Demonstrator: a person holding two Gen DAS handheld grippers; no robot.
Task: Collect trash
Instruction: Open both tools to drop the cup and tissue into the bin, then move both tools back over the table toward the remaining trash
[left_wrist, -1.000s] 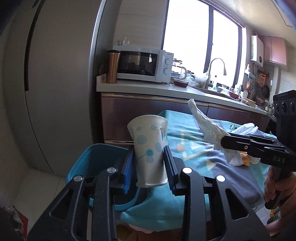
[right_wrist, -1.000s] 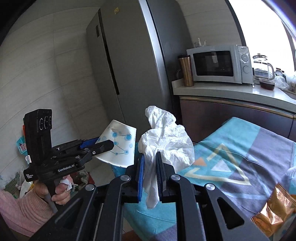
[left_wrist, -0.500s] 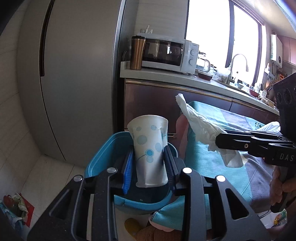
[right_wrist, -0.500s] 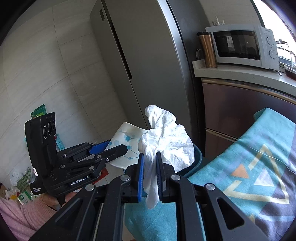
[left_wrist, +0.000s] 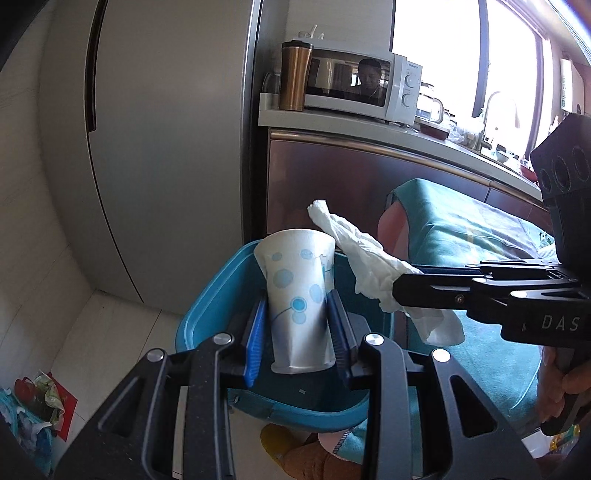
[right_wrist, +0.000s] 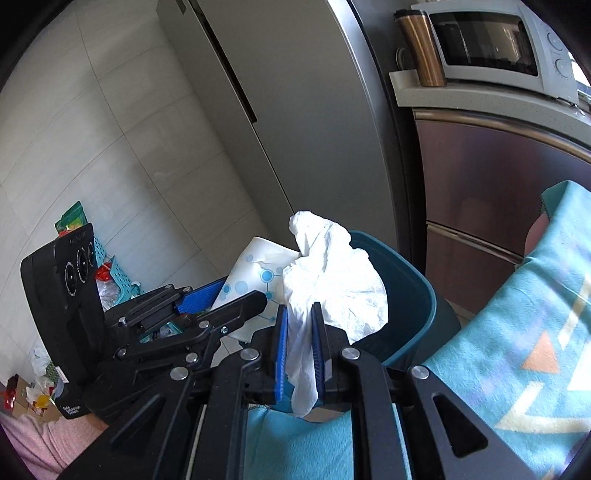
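Trash comes first: we grip a paper cup (left_wrist: 297, 295) upright between the blue pads of our left gripper (left_wrist: 297, 334), squeezed at its sides so the light shell cannot slip, and it hangs right over the blue bin (left_wrist: 207, 310). Our right gripper (right_wrist: 300, 345) pinches a crumpled white tissue (right_wrist: 332, 280) with jaws nearly closed, just right of the cup and above the bin's far rim, so we judge both pieces set for dropping. Beyond stand a grey fridge (left_wrist: 166, 147), a microwave (left_wrist: 354, 86), and a teal cloth (right_wrist: 535, 332) at right.
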